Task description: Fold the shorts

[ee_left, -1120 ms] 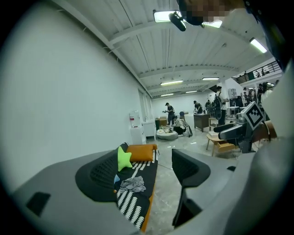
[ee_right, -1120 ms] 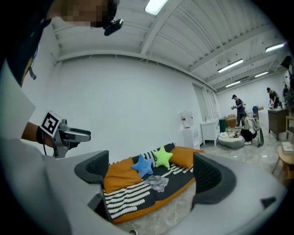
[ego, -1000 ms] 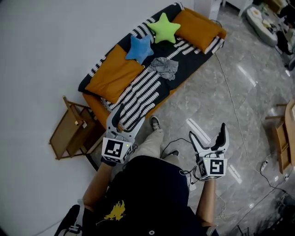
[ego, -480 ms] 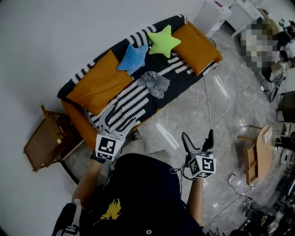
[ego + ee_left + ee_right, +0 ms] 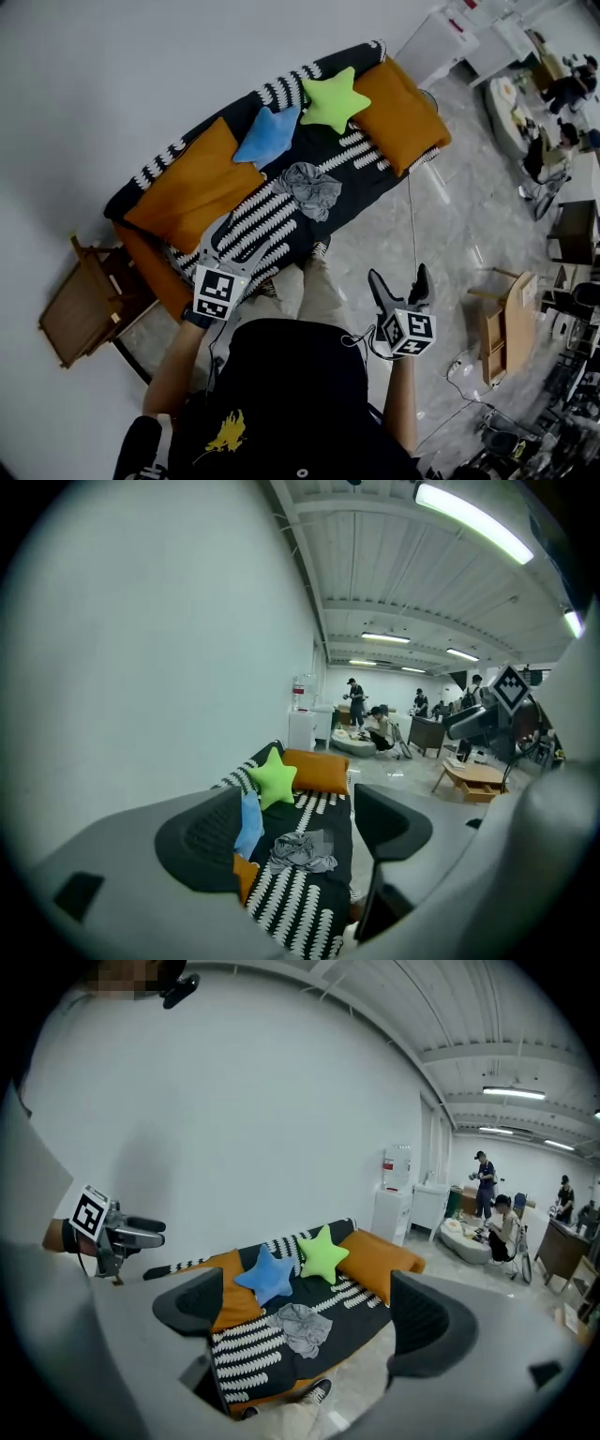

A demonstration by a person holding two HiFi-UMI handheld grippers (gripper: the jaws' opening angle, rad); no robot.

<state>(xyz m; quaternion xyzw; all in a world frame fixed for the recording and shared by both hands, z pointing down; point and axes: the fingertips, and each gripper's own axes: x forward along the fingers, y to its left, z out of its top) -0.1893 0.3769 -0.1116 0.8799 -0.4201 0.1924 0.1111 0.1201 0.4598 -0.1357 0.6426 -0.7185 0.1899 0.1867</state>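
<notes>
Crumpled grey shorts lie in a heap on the black-and-white patterned sofa cover, roughly at the sofa's middle. My left gripper hovers open over the near end of the sofa, short of the shorts. Over the floor in front of the sofa, well away from the shorts, my right gripper is held open. Neither holds anything.
On the sofa sit a blue star cushion, a green star cushion and two orange pillows. A wooden side table stands at the sofa's left end. A low wooden table and people are off to the right.
The view has shifted; the person has stepped a little closer to the sofa. Both grippers stay open and empty. The shorts have not moved.
</notes>
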